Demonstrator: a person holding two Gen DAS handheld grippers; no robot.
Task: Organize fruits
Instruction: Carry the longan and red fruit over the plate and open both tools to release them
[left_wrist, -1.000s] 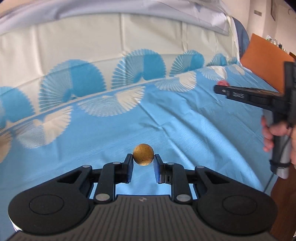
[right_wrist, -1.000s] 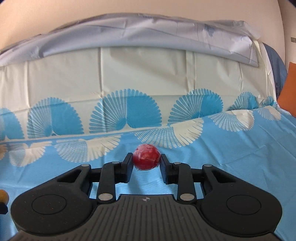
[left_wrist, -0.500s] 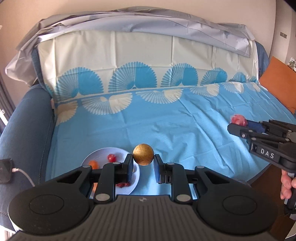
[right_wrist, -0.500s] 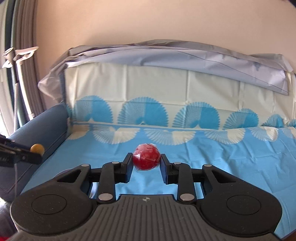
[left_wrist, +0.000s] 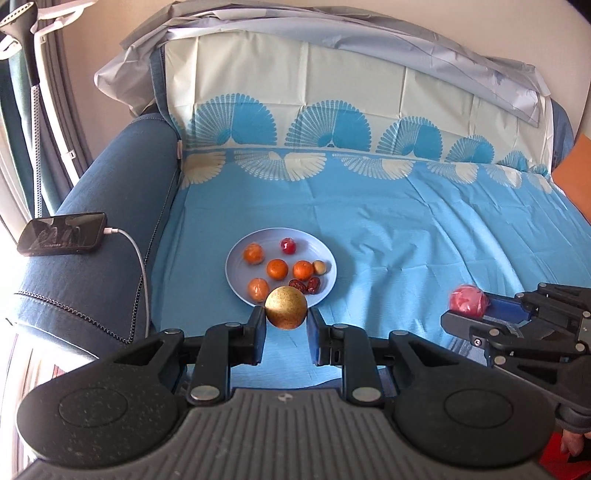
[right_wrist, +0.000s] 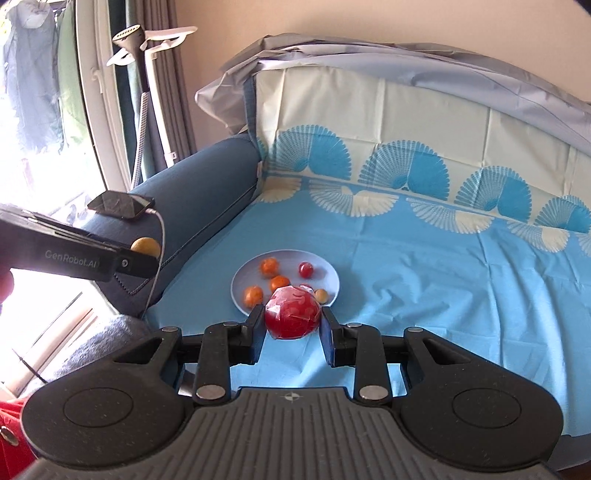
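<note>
My left gripper (left_wrist: 286, 325) is shut on a golden-brown round fruit (left_wrist: 286, 307) and holds it in the air in front of the near rim of a pale blue plate (left_wrist: 328, 260). The plate lies on the blue sheet and holds several small oranges (left_wrist: 277, 268), a red fruit (left_wrist: 288, 246), a small beige fruit and dark red dates. My right gripper (right_wrist: 291, 332) is shut on a red wrapped fruit (right_wrist: 291, 313), also held before the same plate (right_wrist: 330, 275). The right gripper shows at the right of the left wrist view (left_wrist: 469, 314), the left gripper at the left of the right wrist view (right_wrist: 142, 254).
A blue sofa armrest (left_wrist: 110, 229) stands left of the plate, with a phone (left_wrist: 62, 233) on it and a white charging cable (left_wrist: 138, 258) hanging down. The patterned backrest (left_wrist: 332, 110) rises behind. A garment steamer (right_wrist: 142, 92) stands by the window. An orange cushion (left_wrist: 576, 177) is far right.
Both grippers have pulled back and swung left with their fruits still held. The plate of fruit, armrest and phone have come into full view.
</note>
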